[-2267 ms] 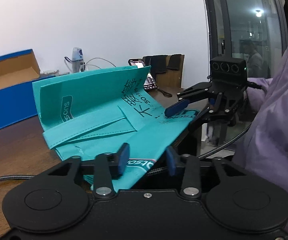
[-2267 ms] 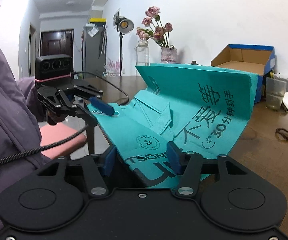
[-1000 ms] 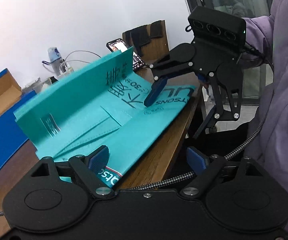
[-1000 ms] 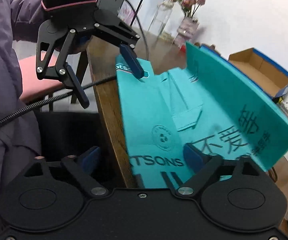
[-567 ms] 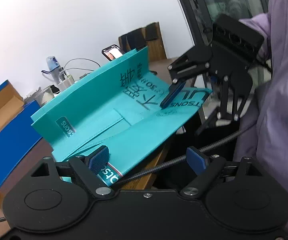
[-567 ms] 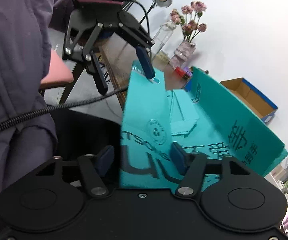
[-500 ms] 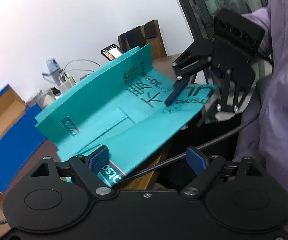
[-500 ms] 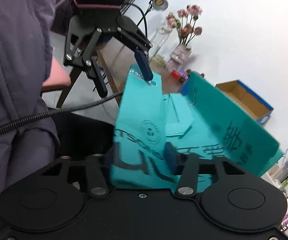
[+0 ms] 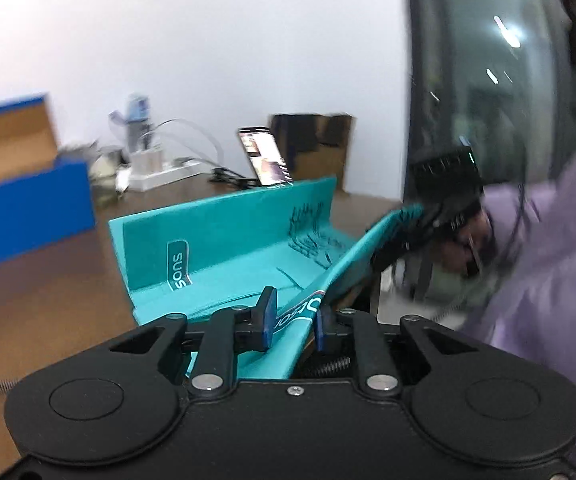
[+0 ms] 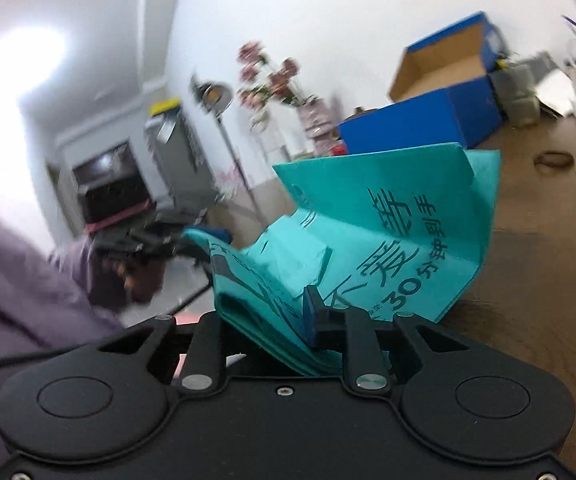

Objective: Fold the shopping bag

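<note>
Now we grip the teal shopping bag (image 9: 228, 248) at the desk's (image 9: 48, 280) near edge, left hand-held gripper (image 9: 293, 320) and right hand-held gripper (image 10: 288, 320) both clenched on its lifted flap; uneven pulling could skew the crease.

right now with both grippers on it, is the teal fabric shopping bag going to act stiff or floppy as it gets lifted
The teal fabric shopping bag probably sits in between: its far panel stands upright along a crease, so the fabric seems to have some body. The near edge, pinched in the left gripper, bends and curves up, so unsupported parts will likely sag. It looks light.
</note>
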Motion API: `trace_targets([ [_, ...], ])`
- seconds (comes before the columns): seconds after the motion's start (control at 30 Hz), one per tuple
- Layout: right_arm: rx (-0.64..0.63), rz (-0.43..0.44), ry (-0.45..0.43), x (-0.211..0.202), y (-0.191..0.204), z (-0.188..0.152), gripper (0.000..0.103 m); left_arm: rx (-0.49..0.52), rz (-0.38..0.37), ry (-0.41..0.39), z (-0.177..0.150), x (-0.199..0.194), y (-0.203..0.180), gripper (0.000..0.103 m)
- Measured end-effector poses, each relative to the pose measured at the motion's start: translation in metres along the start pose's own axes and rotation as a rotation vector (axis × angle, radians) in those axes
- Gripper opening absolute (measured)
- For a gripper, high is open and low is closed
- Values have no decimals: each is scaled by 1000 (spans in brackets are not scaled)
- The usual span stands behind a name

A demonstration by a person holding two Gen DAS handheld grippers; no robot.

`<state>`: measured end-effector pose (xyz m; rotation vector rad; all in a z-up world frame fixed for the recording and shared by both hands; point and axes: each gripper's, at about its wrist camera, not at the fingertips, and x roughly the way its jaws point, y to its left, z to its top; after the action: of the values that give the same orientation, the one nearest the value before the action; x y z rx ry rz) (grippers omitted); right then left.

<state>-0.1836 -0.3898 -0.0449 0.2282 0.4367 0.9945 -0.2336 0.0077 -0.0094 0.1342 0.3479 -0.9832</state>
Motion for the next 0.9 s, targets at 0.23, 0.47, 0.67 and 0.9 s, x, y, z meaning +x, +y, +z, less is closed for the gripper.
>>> trace_targets([
  [0.23, -12, -223, -165, 5, 35, -5, 55, -224, 92, 46, 18, 9, 7, 19],
  [0.47, 287, -310, -301, 6, 5, -13, 45, -160, 210, 154, 38, 31, -5, 19],
  [0.67, 46, -590, -210, 34, 33, -4, 37, -209, 298, 196, 45, 55, 2, 19],
  [0.9, -286, -817, -53, 69, 60, -2, 41, -191, 425, 212, 29, 68, -2, 35],
])
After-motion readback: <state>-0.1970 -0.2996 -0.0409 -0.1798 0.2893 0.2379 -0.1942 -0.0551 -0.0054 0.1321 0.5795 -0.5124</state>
